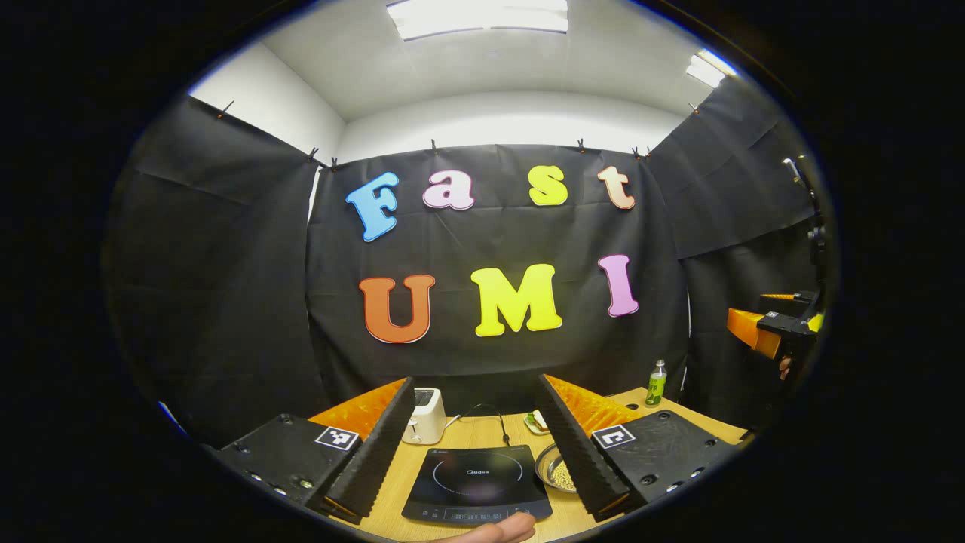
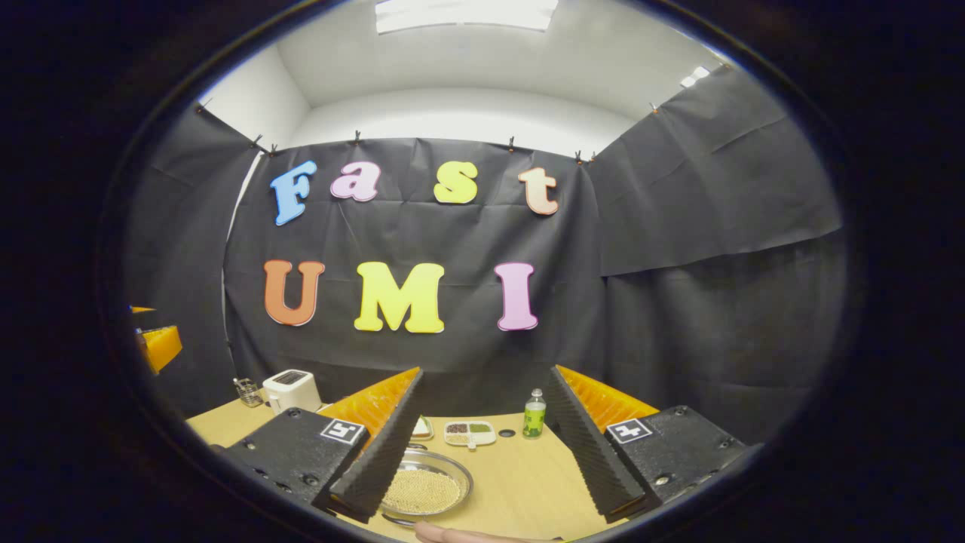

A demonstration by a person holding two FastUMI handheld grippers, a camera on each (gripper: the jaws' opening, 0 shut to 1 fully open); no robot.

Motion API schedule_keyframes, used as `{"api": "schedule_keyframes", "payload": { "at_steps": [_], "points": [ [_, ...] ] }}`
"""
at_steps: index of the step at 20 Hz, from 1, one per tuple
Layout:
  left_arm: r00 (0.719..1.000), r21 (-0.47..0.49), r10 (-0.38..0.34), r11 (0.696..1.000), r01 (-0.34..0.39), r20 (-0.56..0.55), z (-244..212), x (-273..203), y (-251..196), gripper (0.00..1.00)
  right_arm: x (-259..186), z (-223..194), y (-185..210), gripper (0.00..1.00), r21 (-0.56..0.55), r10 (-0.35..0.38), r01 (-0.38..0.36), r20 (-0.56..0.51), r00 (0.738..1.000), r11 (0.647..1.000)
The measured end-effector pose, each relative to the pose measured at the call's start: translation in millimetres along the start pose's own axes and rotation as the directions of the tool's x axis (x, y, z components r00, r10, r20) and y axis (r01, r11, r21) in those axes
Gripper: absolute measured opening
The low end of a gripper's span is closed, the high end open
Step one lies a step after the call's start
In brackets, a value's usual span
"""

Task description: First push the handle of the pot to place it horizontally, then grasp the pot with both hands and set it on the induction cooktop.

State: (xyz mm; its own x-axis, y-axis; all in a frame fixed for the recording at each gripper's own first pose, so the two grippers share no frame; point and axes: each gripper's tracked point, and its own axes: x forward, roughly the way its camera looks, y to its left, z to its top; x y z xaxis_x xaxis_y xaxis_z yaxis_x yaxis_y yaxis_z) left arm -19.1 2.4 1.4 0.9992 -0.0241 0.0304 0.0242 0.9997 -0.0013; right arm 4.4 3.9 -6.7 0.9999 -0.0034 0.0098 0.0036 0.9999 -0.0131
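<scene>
Black cloth hangs on three sides of the booth, and a wooden surface (image 1: 475, 434) stands against the back drape. Both claws are held high above it with plenty of air around them. In the left gripper view, the left claw (image 1: 475, 445) is spread wide with nothing between its fingers; below the gap lies the induction cooktop (image 1: 476, 483), a dark glass slab with a ring marking, its top bare, close to the near edge. A white toaster (image 1: 424, 415) stands behind it, a metal dish of grains (image 1: 554, 469) just to one side, a green bottle (image 1: 656, 383) near the far corner. The right claw (image 2: 482, 445) is also spread wide, holding nothing. I cannot see the pot.
</scene>
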Motion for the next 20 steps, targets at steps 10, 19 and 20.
{"api": "schedule_keyframes", "payload": {
  "at_steps": [10, 19, 20],
  "points": [
    [1.000, -0.002, 0.012, 1.000, -0.012, -0.010, -12.3, 0.9, 10.5, 0.96, 21.2, -74.3, 42.0, 0.99, 0.022, 0.079, -0.076, -0.200, 0.977, 0.997],
    [1.000, -0.002, 0.016, 1.000, -0.016, 0.019, -3.2, -17.9, 15.2, 0.96, 38.2, -143.6, 96.2, 0.63, 0.096, 0.175, -0.150, -0.361, 0.916, 0.984],
    [0.999, -0.003, 0.018, 1.000, -0.018, 0.027, -0.4, -20.8, 15.3, 0.96, 38.6, -150.0, 105.7, 0.56, 0.116, 0.208, -0.176, -0.378, 0.902, 0.977]
  ]
}}
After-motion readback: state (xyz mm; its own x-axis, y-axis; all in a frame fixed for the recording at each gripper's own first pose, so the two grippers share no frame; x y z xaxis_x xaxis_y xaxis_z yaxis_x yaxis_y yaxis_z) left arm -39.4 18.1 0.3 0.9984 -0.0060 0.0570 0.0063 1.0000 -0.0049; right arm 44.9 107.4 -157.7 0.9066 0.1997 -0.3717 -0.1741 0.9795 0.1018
